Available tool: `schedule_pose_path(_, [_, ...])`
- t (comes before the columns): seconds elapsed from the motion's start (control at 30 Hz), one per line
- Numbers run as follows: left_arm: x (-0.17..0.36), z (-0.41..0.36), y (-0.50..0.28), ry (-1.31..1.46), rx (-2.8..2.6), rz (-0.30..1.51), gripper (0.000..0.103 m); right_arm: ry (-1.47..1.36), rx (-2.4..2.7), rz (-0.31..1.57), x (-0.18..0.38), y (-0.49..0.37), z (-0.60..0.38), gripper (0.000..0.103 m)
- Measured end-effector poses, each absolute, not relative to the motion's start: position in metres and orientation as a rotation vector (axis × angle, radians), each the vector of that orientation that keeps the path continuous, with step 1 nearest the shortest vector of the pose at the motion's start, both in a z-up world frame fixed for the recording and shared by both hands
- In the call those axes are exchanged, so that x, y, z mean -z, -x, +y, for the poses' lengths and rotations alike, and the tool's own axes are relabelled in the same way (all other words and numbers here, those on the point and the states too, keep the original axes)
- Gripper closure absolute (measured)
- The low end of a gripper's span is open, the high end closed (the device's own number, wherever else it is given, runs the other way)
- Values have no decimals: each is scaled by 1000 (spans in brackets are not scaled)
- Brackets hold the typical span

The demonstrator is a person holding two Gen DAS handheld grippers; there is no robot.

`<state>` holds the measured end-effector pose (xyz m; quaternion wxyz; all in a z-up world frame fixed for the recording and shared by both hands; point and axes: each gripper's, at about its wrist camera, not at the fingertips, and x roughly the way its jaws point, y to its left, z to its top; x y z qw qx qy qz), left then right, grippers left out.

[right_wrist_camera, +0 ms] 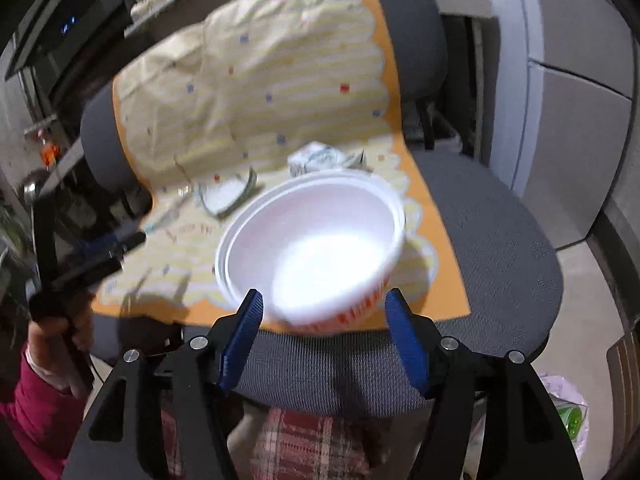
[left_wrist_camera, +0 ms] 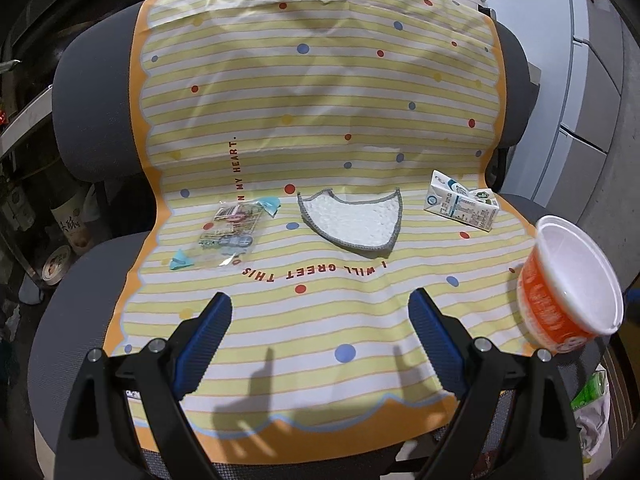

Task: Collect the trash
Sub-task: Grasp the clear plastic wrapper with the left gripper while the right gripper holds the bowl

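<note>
While the grey mesh chair wears a glossy striped, dotted plastic sheet, the round orange-and-white foam bowl tilts at its right edge between the blue ribbed pads of the right hand-held gripper, which look spread and clear of it. Smaller trash lies mid-seat: a dented milk carton, a grey-edged white shard and a crinkled clear wrapper, beyond the empty, wide-spread left hand-held gripper.

The left gripper tilts downward, its blue-padded jaws spread wide with nothing between them. The right gripper also angles down, jaws apart. A hand in a red sleeve grips the left tool's handle.
</note>
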<state>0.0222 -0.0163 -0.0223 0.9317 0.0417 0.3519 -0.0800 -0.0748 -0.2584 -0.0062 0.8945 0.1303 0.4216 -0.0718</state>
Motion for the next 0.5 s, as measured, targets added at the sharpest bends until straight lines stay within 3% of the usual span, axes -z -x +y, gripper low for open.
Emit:
schedule_pose_path(0.17, [22, -13, -28, -90, 149, 716, 16, -303, 274, 842, 11, 60, -277, 57])
schedule_pose_path(0.3, [25, -6, -43, -90, 116, 723, 16, -358, 322, 903, 30, 43, -288, 63])
schedule_pose_path(0.43, [28, 11, -62, -69, 79, 732, 20, -390, 312, 896, 37, 34, -289, 94])
schedule_pose_path(0.5, [31, 24, -75, -47, 48, 742, 24, -398, 274, 855, 31, 31, -287, 97])
